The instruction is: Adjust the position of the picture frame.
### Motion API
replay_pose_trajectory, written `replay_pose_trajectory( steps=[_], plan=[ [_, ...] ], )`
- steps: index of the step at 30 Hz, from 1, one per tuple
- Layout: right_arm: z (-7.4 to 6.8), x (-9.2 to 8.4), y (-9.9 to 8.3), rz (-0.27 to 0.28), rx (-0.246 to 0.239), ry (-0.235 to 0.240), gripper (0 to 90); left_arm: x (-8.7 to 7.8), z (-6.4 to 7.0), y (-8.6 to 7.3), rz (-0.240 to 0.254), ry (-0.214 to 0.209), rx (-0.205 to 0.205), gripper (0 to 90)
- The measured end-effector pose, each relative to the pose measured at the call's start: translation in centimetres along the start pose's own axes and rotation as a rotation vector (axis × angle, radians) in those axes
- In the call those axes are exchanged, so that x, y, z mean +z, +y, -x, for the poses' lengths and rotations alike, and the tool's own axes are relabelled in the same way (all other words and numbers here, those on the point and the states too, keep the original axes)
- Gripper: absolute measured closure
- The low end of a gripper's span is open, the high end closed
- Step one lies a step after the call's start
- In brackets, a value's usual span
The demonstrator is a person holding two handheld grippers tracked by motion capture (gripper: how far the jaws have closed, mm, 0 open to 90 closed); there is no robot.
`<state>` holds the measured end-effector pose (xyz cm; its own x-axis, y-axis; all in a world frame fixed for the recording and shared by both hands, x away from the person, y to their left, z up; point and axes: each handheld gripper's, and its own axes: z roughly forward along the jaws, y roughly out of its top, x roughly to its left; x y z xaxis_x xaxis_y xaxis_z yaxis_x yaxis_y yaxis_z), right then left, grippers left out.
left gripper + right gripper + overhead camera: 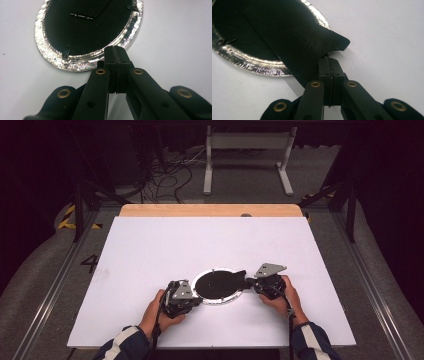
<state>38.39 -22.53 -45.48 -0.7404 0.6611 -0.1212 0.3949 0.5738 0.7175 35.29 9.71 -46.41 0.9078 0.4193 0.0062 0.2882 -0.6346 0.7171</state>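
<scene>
Big white table point(150, 250) laid out under the high camera, a strip of bare wood point(210, 210) running along its far edge, and beyond that a white metal frame point(247, 157) standing on the floor with a tangle of cables point(167, 175) beside it. Down at the near middle of the table sits a round foil tray point(220, 298), silver crinkled rim all the way round, lying flat on the white surface between the two hands. Over it lies a black sheet point(220, 284), covering the whole inside of the tray, and one corner of that sheet is pulled out past the rim on the right side. That's where the right gripper point(329, 58) comes in: jaws pressed together on the black sheet's edge, pinching it, the flap point(332, 41) lifted and curling just above the jaw tips. The left gripper point(115, 48) is at the tray's near left rim, jaws squeezed tight against each other, tips right at the foil edge point(75, 65); whether they grip the foil or just touch it, I can't tell from here. Striped sleeves point(120, 347) at the bottom, a hand on each tool.
</scene>
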Motion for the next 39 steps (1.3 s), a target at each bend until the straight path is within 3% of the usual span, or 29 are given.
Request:
replay_pose_trajectory(
  steps=[18, 29, 39],
  plan=[
    [-2.1, -1.5, -1.2, 0.003, -0.027, 0.043, 90.0, 0.0, -2.3, -0.2, 0.019, 0.037, -0.064, 89.6],
    [-2.7, -1.7, -1.2, 0.012, -0.036, 0.069, 90.0, 0.4, -3.7, 0.0, 0.028, 0.057, -0.102, 87.3],
    [-2.8, -1.8, -1.0, 0.001, -0.058, 0.072, 90.0, 0.3, -3.3, 0.2, 0.018, 0.059, -0.107, 84.9]
  ],
)
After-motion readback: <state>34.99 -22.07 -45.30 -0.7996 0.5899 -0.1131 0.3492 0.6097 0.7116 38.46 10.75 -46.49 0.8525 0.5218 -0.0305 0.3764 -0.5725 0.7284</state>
